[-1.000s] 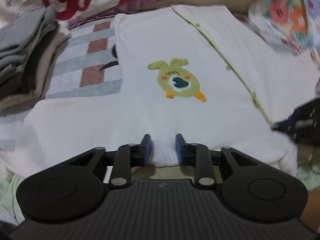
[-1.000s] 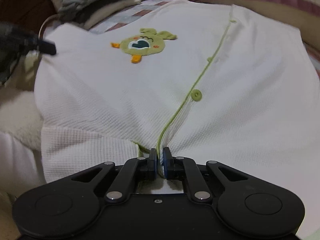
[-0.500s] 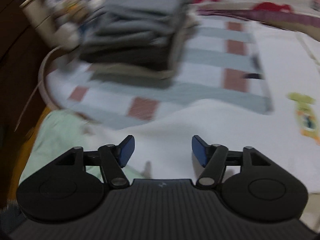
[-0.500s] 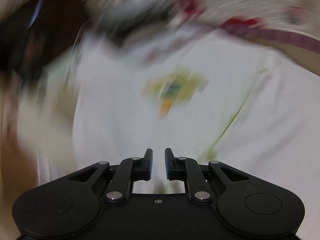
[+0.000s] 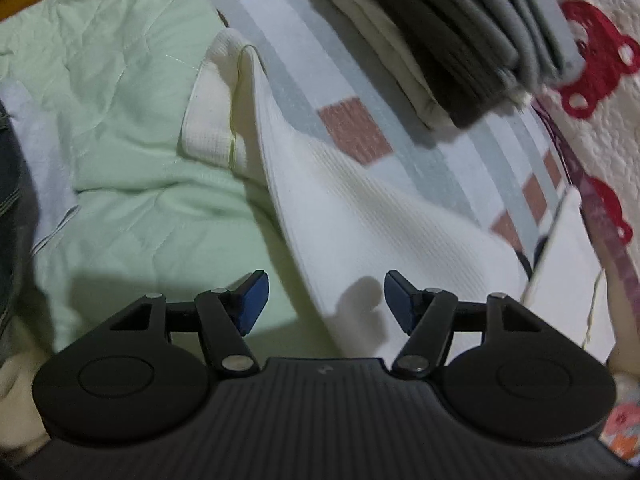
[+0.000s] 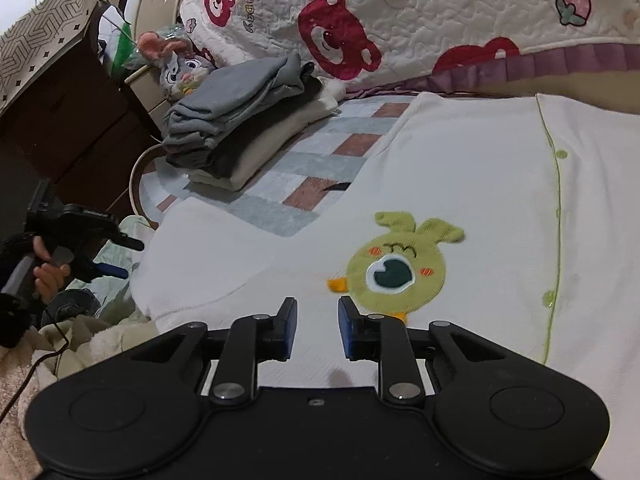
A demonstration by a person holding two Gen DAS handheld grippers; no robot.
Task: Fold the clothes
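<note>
since a second ago both grippers have let go of the white top's hem; the left gripper (image 5: 325, 301) has swung to its sleeve (image 5: 224, 104), which lies ahead of its wide, empty fingers. the right gripper (image 6: 317, 329) is opening, empty, over the white top (image 6: 460, 184), spread flat and still unfolded, with a folded stack (image 6: 240, 120) done far ahead.

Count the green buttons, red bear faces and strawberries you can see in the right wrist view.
Green buttons: 3
Red bear faces: 2 whole, more cut off
Strawberries: 1
Total: 6
</note>
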